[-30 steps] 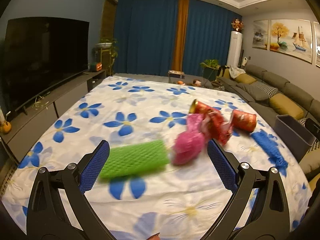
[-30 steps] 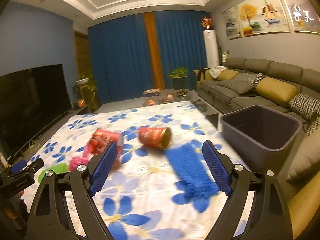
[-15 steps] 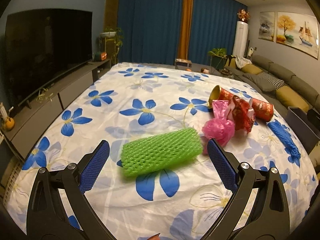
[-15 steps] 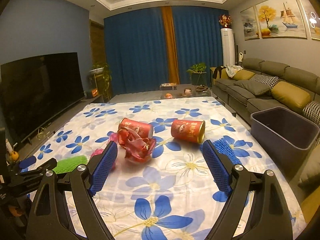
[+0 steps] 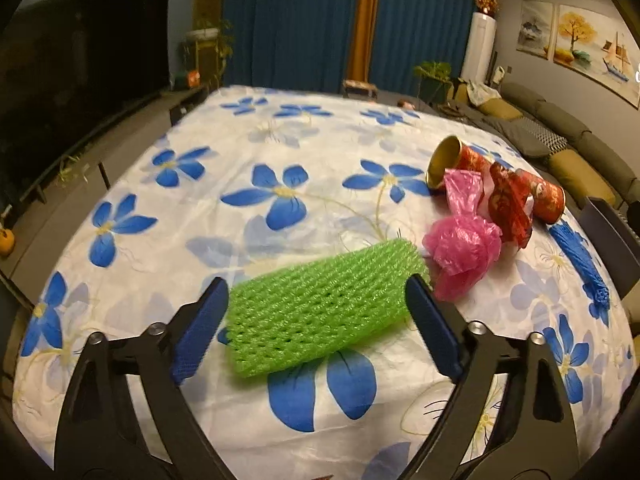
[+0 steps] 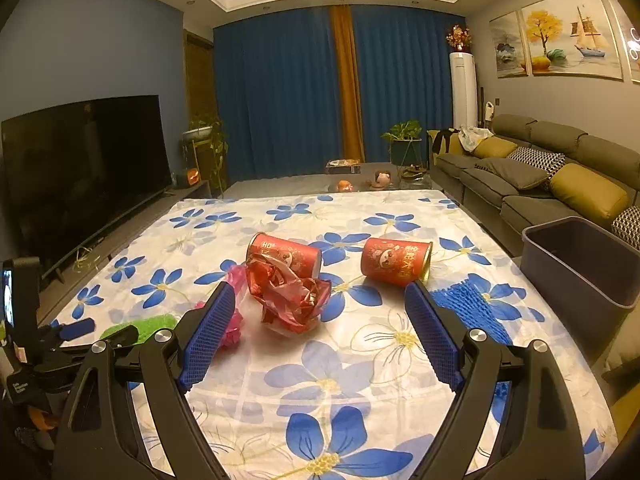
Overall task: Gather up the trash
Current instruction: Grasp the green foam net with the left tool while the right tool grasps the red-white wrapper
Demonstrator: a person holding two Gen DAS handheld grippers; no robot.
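Two low wrist views, shared floral sheet [image 5: 280,152]

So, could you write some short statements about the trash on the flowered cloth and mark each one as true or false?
1. The green foam net lies between the fingers of the left tool. True; the jaws are closing around it.
2. Both red cans stand upright. False; both lie on their sides.
3. The grey bin sits beside the cloth, on the sofa side. True.
4. The right tool grips the red wrapper. False; it is open and the wrapper lies free ahead of it.
5. The pink bag is inside the bin. False; it lies on the cloth next to the green net.
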